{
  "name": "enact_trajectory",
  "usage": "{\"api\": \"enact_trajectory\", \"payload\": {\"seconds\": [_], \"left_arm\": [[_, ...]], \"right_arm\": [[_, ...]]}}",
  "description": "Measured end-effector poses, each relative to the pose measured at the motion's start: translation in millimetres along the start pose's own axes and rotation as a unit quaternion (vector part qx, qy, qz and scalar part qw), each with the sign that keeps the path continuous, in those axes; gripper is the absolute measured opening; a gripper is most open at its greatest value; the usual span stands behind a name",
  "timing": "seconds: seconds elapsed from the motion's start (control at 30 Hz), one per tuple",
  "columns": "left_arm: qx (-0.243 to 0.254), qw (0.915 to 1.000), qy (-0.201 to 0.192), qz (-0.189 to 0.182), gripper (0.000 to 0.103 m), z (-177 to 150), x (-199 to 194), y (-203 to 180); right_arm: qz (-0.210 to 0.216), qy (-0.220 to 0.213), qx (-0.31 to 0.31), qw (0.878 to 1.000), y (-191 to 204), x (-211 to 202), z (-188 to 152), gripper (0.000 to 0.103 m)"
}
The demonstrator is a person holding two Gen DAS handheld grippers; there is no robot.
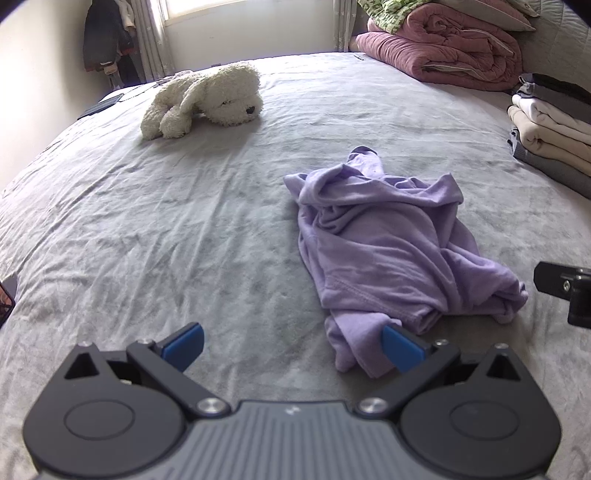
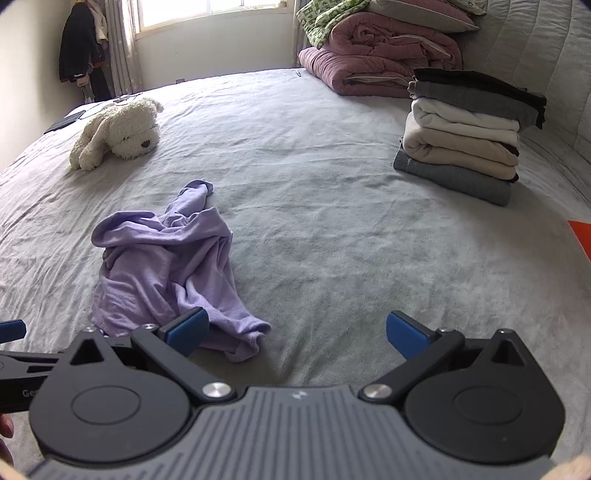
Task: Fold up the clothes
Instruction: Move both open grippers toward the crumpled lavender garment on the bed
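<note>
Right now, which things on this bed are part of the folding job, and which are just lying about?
Job:
- purple shirt, crumpled, unfolded
- folded stack, likely where it goes
- left gripper, open, near the shirt's edge
- right gripper, open, beside the shirt

Lying about:
- plush dog
- pink quilt
- hanging coats

Home bedroom. Big bed (image 2: pixel 332 229) w/ wrinkled grey sheet fills most of both views. At far right corner of bed: rolled pink comforter (image 2: pixel 373 62) w/ green-patterned bedding (image 2: pixel 321 18) and pillow on top. In front of that, near bed's right edge, stack of folded clothes (image 2: pixel 461 136). White plush dog (image 2: pixel 122 133) lies far left on bed. Beyond bed: bright window (image 2: pixel 207 11) w/ curtain (image 2: pixel 122 55); dark coats (image 2: pixel 79 48) hang in corner left of it.
</note>
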State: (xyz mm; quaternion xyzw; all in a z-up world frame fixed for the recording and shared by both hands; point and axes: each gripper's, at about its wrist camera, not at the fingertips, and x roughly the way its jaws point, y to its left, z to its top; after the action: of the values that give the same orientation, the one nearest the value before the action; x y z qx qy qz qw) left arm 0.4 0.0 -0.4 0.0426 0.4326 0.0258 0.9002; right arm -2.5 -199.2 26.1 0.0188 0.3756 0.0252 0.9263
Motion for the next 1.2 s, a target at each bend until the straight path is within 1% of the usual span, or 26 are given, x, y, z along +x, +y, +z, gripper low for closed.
{"api": "enact_trajectory", "payload": {"seconds": [0.13, 0.17, 0.2, 0.23, 0.27, 0.47, 1.2], "left_arm": [[-0.005, 0.9997, 0.023, -0.008, 0.103, 4, 6, 2], [-0.007, 0.9995, 0.03, -0.009, 0.103, 7, 12, 5], [-0.013, 0.9996, 0.019, -0.017, 0.103, 5, 11, 8], [-0.015, 0.9996, 0.015, -0.017, 0.103, 4, 11, 10], [-0.015, 0.9997, 0.009, -0.015, 0.103, 1, 8, 9], [-0.012, 0.9994, 0.027, -0.017, 0.103, 0, 9, 10], [-0.016, 0.9991, 0.037, -0.009, 0.103, -2, 15, 13]], "right_arm": [[0.005, 0.042, -0.006, 0.999, 3, 13, 3, 0.103], [-0.002, 0.041, -0.011, 0.999, 7, 16, 4, 0.103], [-0.009, 0.04, -0.016, 0.999, 11, 18, 5, 0.103], [-0.004, 0.028, -0.015, 0.999, 12, 18, 3, 0.103], [-0.002, 0.029, -0.017, 0.999, 13, 20, 4, 0.103], [0.002, 0.037, -0.006, 0.999, 10, 25, 1, 0.103], [0.013, 0.048, -0.005, 0.999, 13, 27, -2, 0.103]]}}
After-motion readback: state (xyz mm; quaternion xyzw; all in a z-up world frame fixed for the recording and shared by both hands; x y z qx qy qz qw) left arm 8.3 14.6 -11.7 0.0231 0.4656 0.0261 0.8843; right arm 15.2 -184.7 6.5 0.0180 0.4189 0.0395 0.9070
